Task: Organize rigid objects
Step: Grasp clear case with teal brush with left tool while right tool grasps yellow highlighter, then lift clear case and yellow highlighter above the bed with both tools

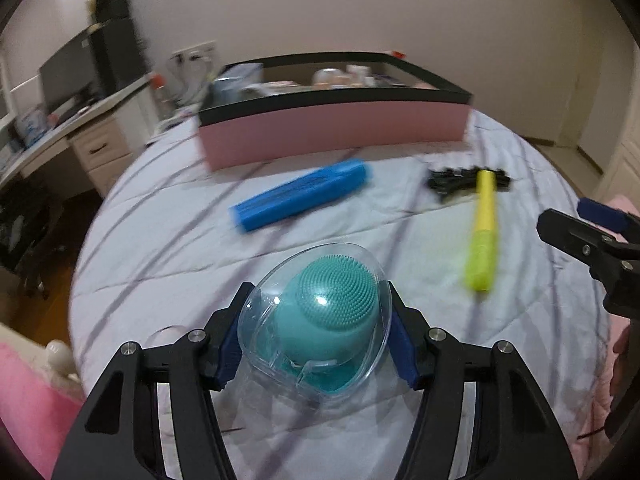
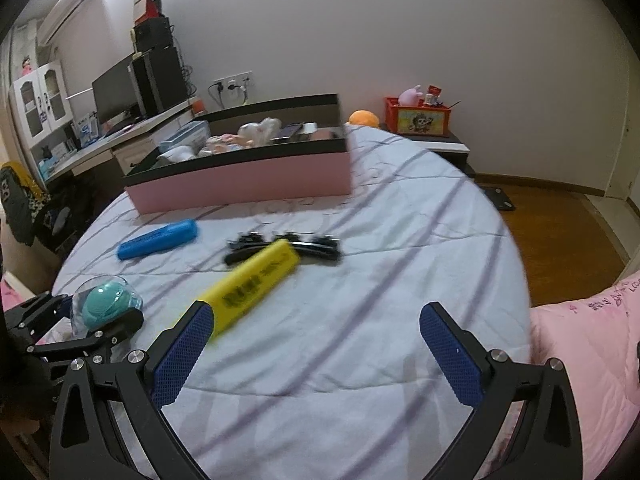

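Grasp step: left gripper (image 1: pixel 316 332) pinches the clear-cased teal scrubber (image 1: pixel 320 320) on the near bed (image 1: pixel 400 420), right gripper (image 2: pixel 316 356) spread empty beside the yellow marker (image 2: pixel 256 284); next, likely lift and carry it to the pink box (image 1: pixel 332 136).

A bed (image 2: pixel 360 320) is covered by a pale striped sheet, with a pink quilt (image 2: pixel 592 344) lying at its right edge. A desk (image 2: pixel 120 136) is seen at the left, and a dark monitor (image 2: pixel 114 94) and black speakers (image 2: pixel 160 76) are set on it. A white cabinet (image 2: pixel 38 100) stands further left, with an air conditioner (image 2: pixel 66 4) mounted above. A red box (image 2: pixel 418 120) is placed on a low stand by the wall, an orange ball (image 2: pixel 364 118) just beside it. Wooden floor (image 2: pixel 560 232) is visible at the right.
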Tool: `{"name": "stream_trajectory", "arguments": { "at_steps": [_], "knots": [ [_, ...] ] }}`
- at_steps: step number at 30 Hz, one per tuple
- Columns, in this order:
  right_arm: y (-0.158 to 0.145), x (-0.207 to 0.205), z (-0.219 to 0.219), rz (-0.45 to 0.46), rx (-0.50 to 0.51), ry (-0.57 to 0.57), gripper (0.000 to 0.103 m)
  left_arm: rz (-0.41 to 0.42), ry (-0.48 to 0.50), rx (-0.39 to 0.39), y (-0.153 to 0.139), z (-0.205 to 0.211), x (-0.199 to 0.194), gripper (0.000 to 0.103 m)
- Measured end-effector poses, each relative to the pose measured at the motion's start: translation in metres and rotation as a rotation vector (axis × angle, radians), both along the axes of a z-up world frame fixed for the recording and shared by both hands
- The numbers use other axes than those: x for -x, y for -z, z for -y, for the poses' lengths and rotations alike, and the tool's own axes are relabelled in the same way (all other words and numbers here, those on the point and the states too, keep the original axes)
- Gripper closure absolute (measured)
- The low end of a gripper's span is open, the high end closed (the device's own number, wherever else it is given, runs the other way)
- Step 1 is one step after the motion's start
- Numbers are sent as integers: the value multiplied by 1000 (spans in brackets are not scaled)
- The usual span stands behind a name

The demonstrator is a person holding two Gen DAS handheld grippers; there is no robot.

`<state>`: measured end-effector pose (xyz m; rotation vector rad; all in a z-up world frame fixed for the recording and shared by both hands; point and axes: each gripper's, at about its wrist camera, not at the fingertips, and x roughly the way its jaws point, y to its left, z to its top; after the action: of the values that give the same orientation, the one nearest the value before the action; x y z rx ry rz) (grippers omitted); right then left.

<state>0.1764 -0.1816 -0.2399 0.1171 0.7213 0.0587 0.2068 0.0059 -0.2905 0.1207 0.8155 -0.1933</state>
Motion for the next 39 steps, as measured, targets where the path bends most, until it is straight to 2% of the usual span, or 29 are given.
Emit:
{"name": "stream_trajectory", "arguments": {
  "at_steps": [4, 6, 11, 14, 15, 17, 19, 22, 28, 30, 32, 34, 37, 39],
  "knots": [
    [5, -18, -19, -57, -46, 3, 0, 8, -76, 8, 1, -23, -3, 41],
    [7, -28, -29, -69, -57, 6, 0, 7, -80, 19, 3, -27, -5, 41],
    [21, -45, -48, -138, 24, -13, 0, 11, -69, 21, 6, -29, -5, 39],
    [22, -37, -42, -133, 56, -7, 2, 14, -67, 24, 6, -30, -5, 32],
    [22, -34, -38, -132, 60, -10, 8, 13, -67, 26, 6, -32, -5, 27],
    [21, -28, -29, -140, 68, -11, 15, 14, -67, 30, 6, -34, -5, 26],
    [18, -21, -19, -146, 86, 5, 29, 14, -64, 35, 6, -34, -5, 25],
    [16, -13, -9, -152, 136, 38, 32, 14, -67, 37, 6, -34, -5, 21],
    [16, -21, -15, -137, 140, -18, 35, 15, -69, 36, 7, -35, -2, 17],
    [19, -29, -18, -142, 112, -41, 36, 17, -67, 34, 7, -36, 0, 15],
    [20, -34, -18, -133, 77, -59, 45, 17, -67, 38, 7, -38, 2, 15],
    [20, -35, -18, -124, 78, -65, 64, 17, -68, 45, 7, -40, 2, 15],
    [20, -33, -12, -117, 65, -84, 75, 21, -72, 43, 8, -39, 1, 14],
    [19, -29, -10, -112, 66, -93, 76, 22, -74, 39, 9, -38, 1, 14]
  ]
}}
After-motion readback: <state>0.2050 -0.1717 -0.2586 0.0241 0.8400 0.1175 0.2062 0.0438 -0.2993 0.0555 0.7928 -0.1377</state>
